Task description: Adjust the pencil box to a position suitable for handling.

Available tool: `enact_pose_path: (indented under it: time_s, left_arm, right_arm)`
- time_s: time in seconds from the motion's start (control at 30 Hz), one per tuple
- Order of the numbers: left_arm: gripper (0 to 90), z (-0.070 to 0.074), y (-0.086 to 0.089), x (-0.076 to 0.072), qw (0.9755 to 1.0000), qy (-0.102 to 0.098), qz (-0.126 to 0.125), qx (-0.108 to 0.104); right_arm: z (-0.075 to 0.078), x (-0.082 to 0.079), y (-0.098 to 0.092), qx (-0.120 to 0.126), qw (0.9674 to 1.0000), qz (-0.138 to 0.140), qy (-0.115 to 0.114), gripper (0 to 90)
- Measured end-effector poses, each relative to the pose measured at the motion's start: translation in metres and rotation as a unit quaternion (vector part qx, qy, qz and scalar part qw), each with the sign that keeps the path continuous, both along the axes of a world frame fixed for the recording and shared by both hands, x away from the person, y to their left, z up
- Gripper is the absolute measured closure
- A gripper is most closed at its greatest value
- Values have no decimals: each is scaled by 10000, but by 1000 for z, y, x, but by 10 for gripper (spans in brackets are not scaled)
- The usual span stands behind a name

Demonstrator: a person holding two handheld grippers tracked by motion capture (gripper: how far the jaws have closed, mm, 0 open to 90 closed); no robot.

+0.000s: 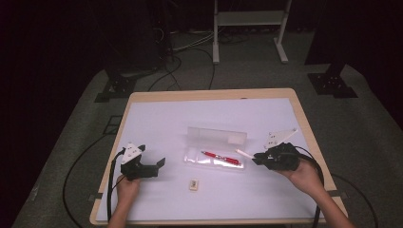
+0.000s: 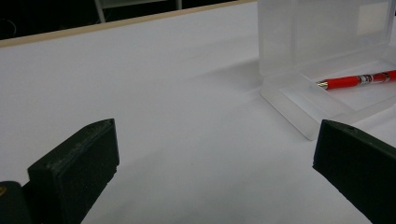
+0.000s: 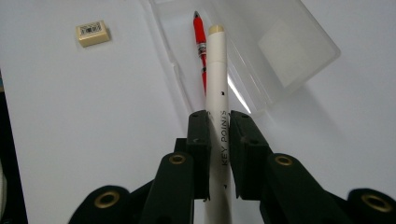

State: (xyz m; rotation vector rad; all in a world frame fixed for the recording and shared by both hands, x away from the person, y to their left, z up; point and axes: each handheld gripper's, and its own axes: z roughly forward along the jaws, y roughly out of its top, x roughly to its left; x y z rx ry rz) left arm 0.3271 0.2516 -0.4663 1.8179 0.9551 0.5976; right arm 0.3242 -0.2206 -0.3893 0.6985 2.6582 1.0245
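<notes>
A clear plastic pencil case (image 1: 216,148) lies open in the middle of the white table, its lid (image 1: 217,135) standing up at the back. A red pen (image 1: 221,157) lies in its tray, seen too in the left gripper view as red pen (image 2: 357,80) and in the right gripper view as red pen (image 3: 201,39). My right gripper (image 1: 256,158) is shut on a white pen (image 3: 218,84), which points toward the case; the white pen (image 1: 244,153) tip hangs just right of the tray. My left gripper (image 1: 159,165) stands open at the left, nothing between its jaws.
A small cream eraser (image 1: 194,184) lies in front of the case, also seen as the eraser (image 3: 93,32). The wooden table edge (image 1: 209,95) frames the white mat. Stands and cables are on the floor behind the table.
</notes>
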Motion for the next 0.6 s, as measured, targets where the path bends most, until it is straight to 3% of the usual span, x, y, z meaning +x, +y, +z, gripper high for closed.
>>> enact_pose_path:
  time_s: [0.6]
  left_arm:
    - [0, 0, 0, 0, 10000, 1, -8, -4]
  right_arm:
    - [-3, 13, 31, -13, 9995, 302, 99, 782]
